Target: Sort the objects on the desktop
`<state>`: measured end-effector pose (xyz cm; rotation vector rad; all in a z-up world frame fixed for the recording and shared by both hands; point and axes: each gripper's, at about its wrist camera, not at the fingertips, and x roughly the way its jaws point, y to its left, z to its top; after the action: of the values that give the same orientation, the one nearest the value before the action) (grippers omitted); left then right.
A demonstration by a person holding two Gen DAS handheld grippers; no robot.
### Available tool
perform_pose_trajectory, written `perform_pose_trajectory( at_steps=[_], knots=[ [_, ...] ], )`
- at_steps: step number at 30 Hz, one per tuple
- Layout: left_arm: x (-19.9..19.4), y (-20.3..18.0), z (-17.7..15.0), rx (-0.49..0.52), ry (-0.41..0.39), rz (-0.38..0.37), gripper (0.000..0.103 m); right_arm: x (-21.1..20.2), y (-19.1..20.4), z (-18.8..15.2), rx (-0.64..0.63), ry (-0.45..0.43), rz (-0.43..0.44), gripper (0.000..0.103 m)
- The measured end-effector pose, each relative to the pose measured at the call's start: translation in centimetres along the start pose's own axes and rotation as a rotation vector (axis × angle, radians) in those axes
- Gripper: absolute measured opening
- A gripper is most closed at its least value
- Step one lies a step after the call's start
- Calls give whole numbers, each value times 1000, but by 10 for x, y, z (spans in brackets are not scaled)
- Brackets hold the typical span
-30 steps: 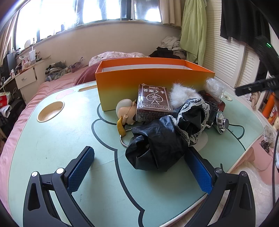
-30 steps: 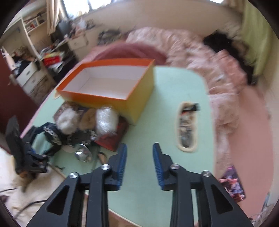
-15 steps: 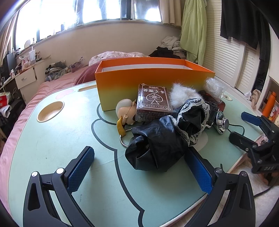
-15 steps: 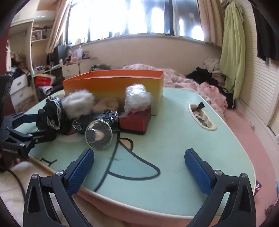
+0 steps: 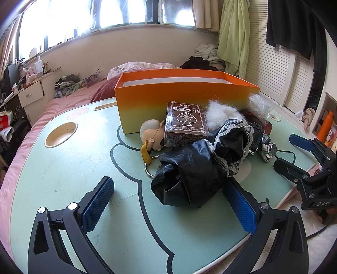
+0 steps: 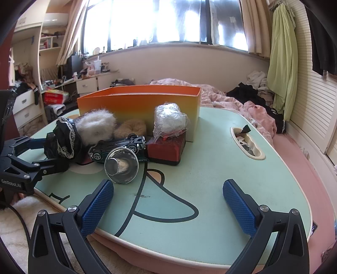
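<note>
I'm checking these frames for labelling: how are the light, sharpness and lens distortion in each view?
Left wrist view: sharp, windows blown out, table edge bowed by the fisheye, black cloth loses detail. Right wrist view: sharp, windows glare white, chrome piece carries bright reflections.

right gripper (image 6: 168, 199): jaws a narrow gap a second ago, now spread wide, nothing between them. its view: earlier a steep look down into the orange box (image 6: 139, 105) and across the table (image 6: 210, 168); now low and near level at the table's edge, car (image 6: 118, 147) and round metal piece (image 6: 121, 167) close ahead. in the left view: earlier high at the right edge, now low beside the table (image 5: 303, 166).
</note>
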<state>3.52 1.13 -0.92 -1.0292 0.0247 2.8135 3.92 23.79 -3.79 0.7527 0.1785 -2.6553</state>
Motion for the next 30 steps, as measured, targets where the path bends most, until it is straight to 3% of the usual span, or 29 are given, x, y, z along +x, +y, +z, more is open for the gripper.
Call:
perform_pose_trajectory(
  at_steps=[25,30],
  knots=[
    [-2,3,0,-5,-12,14,103,-4,-3,0,5,-8,4,103],
    [-33,4,3,12,-123,15,103,-19,-15,10,28,-41,45,103]
  ],
)
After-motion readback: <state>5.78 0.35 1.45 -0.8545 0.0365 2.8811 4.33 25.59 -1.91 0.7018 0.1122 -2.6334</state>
